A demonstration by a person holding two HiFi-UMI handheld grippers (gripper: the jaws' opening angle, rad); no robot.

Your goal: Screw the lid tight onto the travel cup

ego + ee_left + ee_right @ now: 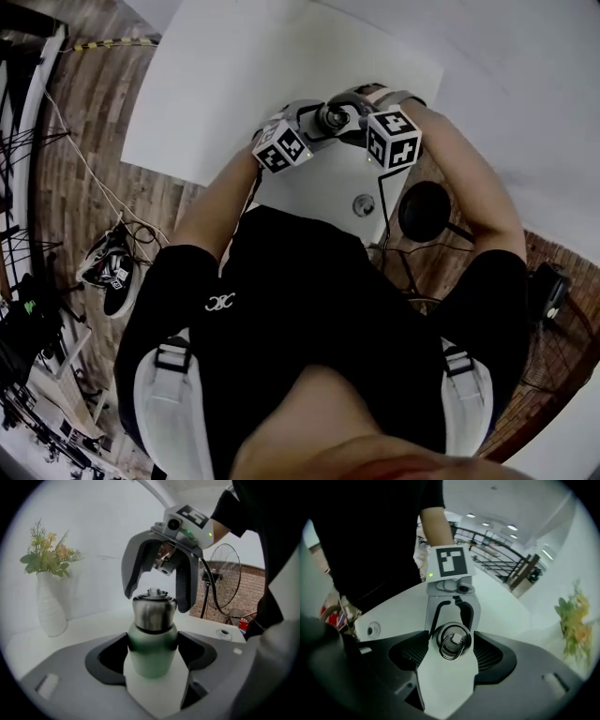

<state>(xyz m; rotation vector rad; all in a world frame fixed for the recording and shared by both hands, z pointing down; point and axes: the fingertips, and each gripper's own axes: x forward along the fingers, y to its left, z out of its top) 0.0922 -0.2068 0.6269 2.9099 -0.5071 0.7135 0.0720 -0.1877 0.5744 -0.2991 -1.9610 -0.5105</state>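
Pale matte green on the travel cup [152, 651], brushed silver steel on the lid [153, 613] above it. The left gripper [152, 656] shows a grey shell with 2 black pads. The right gripper [157, 599] is grey too, and its marker cube [190, 516] carries black squares on white, with 1 small green light glowing beside it. White vase [49, 611], green leaves with pink and yellow blooms on the flowers [47, 552]. Red-brown brick wall [229, 599], black fan [224, 581]. From the head view: white table [234, 84], brown wood-plank floor [84, 141], black shirt [309, 328].
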